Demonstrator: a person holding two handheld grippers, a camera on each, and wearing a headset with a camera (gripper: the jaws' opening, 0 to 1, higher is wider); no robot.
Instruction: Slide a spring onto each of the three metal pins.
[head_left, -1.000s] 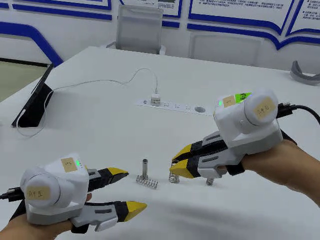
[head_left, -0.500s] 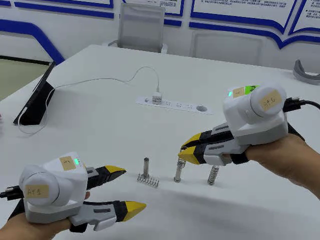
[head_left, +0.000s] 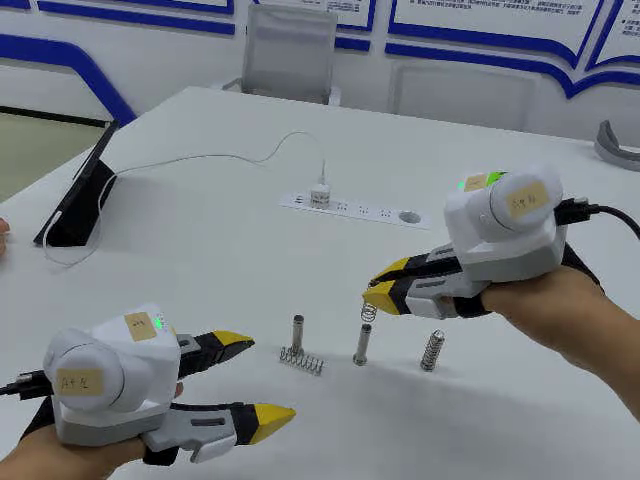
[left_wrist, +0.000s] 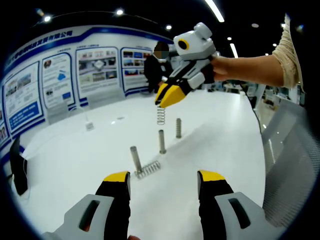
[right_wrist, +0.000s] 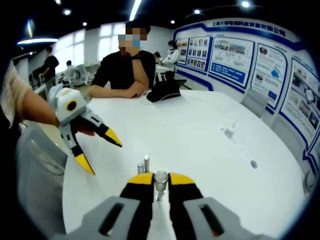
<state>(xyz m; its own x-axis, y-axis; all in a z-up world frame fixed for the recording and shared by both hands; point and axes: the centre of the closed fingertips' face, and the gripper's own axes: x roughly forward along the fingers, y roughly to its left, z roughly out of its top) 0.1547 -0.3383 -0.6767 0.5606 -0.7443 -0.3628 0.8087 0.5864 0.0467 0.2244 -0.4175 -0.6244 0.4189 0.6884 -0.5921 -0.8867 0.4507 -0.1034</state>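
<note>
Three metal pins stand on the white table (head_left: 200, 260): a bare left pin (head_left: 297, 333), a bare middle pin (head_left: 362, 343) and a right pin (head_left: 432, 350) with a spring around it. A loose spring (head_left: 302, 360) lies at the left pin's foot. My right gripper (head_left: 375, 296) is shut on another spring (head_left: 368, 312), which hangs upright just above the middle pin's top. That held spring (right_wrist: 161, 181) sits between the yellow jaw tips. My left gripper (head_left: 262, 380) rests low at the near left, open and holding nothing. From it I see the pins (left_wrist: 161, 141) and the loose spring (left_wrist: 149, 168).
A white power strip (head_left: 345, 210) with a plug and cable lies behind the pins. A black tablet stand (head_left: 75, 195) sits at the far left, a chair (head_left: 290, 50) at the far edge. A person (right_wrist: 127, 70) sits across the table.
My right gripper has lifted the spring off the table beside the middle pin to just above the pin's top. The left gripper has stayed put.
</note>
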